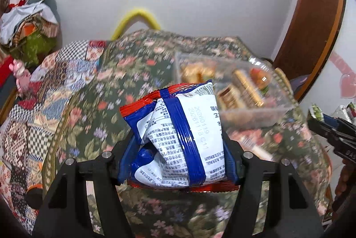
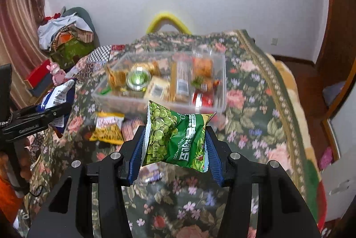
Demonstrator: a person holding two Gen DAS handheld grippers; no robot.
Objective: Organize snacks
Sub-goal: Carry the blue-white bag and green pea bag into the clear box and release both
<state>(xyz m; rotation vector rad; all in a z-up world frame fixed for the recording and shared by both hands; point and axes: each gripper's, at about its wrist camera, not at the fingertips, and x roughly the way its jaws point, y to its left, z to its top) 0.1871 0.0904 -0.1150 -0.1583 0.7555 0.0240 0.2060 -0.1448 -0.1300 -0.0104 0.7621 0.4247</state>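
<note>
Currently, the left gripper (image 1: 178, 144) is clamped on a white-and-blue packet (image 1: 175, 138) and the right gripper (image 2: 175, 149) on a green pea packet (image 2: 175, 138), both angled downward above the floral cloth (image 2: 244, 109).

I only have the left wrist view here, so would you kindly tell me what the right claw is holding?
Observer: The right claw is shut on a green pea snack packet, lifted clear of the floral cloth.
Operator: Thank you. What sits in the left part of the clear container?
Observer: The clear container holds a round green-lidded cup there, beside golden wrapped snacks.
Operator: Is anything loose on the cloth?
Observer: A yellow snack packet lies just in front of the container.
</note>
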